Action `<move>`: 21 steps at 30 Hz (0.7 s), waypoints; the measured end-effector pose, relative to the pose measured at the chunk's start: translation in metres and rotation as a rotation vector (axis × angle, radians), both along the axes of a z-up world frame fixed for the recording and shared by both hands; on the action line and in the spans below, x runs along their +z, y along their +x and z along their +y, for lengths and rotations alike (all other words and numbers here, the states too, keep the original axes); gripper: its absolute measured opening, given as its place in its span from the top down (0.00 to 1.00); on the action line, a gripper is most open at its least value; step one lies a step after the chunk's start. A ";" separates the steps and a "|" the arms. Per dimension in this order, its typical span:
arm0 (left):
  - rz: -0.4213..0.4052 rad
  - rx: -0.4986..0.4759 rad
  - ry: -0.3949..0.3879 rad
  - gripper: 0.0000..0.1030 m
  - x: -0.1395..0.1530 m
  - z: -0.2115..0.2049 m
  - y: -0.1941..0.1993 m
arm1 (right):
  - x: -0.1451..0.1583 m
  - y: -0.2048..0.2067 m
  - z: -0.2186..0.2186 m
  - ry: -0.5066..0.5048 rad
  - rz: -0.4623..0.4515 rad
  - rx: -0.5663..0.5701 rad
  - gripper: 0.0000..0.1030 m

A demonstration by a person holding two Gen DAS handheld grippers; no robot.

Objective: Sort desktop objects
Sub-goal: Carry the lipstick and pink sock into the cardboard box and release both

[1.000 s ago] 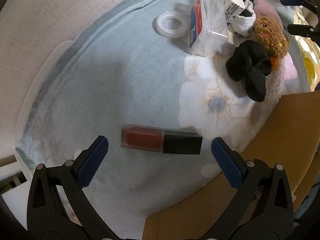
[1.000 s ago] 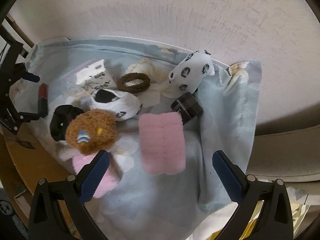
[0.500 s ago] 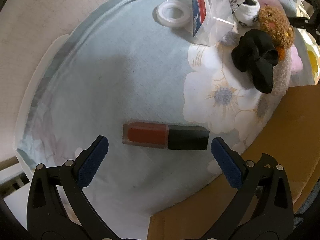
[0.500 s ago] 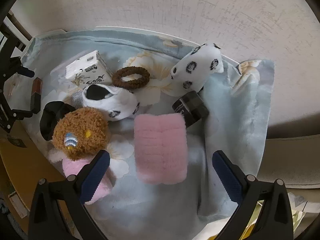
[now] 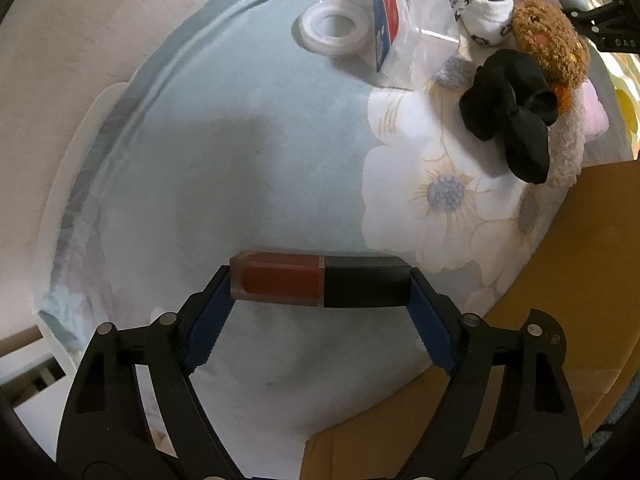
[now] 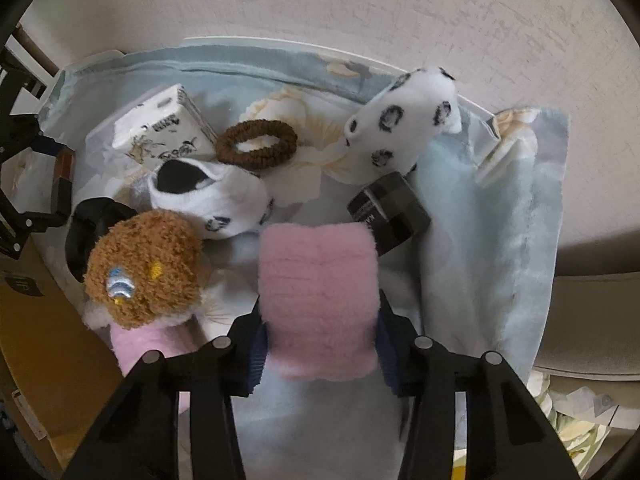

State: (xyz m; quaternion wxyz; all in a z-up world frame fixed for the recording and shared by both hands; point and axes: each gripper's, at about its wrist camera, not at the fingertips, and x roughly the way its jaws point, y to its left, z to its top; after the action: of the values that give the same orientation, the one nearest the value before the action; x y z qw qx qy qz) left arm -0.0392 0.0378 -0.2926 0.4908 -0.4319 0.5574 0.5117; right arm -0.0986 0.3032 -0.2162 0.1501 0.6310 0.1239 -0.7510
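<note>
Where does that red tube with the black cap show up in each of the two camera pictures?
Left wrist view: the red tube lies low in the middle, lengthwise between the closing left gripper's pads.
Right wrist view: the same tube sits small at the far left edge.
Shared landmark: the brown plush toy.

I count two spotted white socks (image 6: 208, 196), two pink fluffy things (image 6: 320, 300), two hair ties (image 6: 258, 144), one lip gloss (image 5: 320, 282), one dark jar (image 6: 390, 210).
</note>
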 end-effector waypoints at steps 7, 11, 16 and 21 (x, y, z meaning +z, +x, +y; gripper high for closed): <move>0.011 0.067 0.026 0.20 0.008 -0.017 0.012 | 0.024 0.011 0.005 -0.015 0.026 -0.018 0.61; 0.013 0.092 0.052 0.20 0.022 -0.028 0.023 | 0.041 0.019 0.008 -0.021 0.039 -0.025 0.62; 0.002 0.104 0.092 0.20 0.043 -0.044 0.038 | 0.068 0.031 0.013 -0.028 0.060 -0.038 0.62; 0.011 0.156 0.142 0.21 0.072 -0.064 0.056 | 0.103 0.050 0.025 -0.138 0.053 -0.063 0.62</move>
State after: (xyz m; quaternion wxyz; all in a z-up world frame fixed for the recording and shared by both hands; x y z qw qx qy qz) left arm 0.0171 -0.0258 -0.2210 0.4759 -0.4353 0.4870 0.5890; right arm -0.0487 0.3277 -0.1132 0.1661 0.6025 0.0561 -0.7787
